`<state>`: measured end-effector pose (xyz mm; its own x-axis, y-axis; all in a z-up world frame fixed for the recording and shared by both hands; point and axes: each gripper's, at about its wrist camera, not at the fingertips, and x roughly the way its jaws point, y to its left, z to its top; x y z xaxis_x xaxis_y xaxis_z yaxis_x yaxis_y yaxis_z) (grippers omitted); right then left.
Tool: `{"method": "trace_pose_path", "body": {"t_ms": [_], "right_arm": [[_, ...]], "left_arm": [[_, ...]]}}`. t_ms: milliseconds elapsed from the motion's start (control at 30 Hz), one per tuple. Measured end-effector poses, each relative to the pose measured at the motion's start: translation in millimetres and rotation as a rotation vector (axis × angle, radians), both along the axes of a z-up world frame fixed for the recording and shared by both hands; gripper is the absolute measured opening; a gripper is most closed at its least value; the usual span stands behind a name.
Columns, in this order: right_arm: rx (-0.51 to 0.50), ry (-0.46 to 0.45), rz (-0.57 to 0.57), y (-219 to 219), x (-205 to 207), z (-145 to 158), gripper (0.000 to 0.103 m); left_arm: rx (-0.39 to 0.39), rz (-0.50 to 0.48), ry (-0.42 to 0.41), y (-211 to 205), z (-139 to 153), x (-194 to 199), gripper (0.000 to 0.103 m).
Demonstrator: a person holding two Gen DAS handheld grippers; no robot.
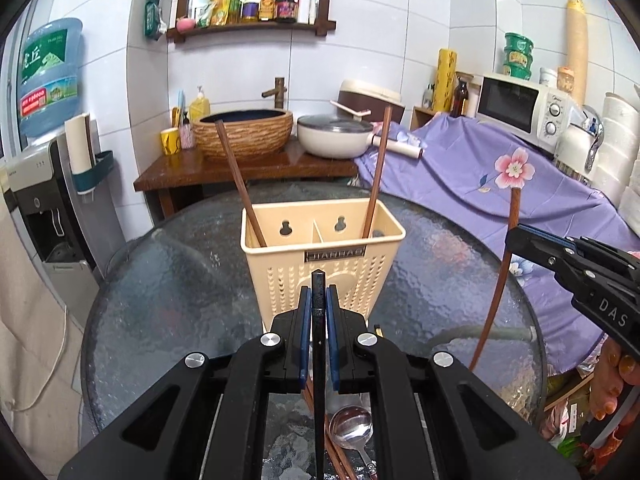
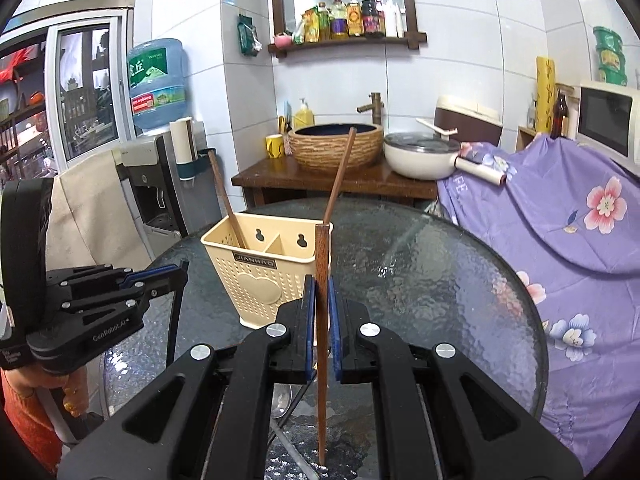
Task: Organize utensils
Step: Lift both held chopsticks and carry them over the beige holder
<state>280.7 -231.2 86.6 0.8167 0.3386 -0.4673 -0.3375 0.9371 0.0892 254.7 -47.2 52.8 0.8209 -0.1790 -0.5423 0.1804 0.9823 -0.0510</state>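
While upright in right claw (image 2: 320, 300), brown chopstick (image 2: 322, 320), tip down on table (image 2: 440, 280)

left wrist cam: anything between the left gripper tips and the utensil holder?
Only the dark utensil handle clamped in the left gripper; behind its tip the beige utensil holder follows directly. Seen in the left wrist view.

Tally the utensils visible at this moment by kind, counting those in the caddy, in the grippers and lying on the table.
Brown wooden chopsticks: 5, namely 2 standing in the caddy, one in its left compartment, one in its right; 1 in the right gripper; and 2 on the table.
Dark chopstick-like stick: 1, in the left gripper.
Metal spoon: 1, on the table.
Total: 7.
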Motion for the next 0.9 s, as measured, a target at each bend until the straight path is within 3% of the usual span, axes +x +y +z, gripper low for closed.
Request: {"method": "trace_pose_path", "body": {"t_ms": [467,900], "right_arm": [[0.007,-0.047,0.040,-2.3,-16.2,22.2,0.007],[-0.010,-0.037,0.082,8.0,-11.0,30.3,0.007]], "left_arm": [[-0.023,-0.015,-0.057,11.8,27.1,-16.0,0.007],[-0.018,-0.018,-0.076,19.9,38.4,-16.9,0.006]]}}
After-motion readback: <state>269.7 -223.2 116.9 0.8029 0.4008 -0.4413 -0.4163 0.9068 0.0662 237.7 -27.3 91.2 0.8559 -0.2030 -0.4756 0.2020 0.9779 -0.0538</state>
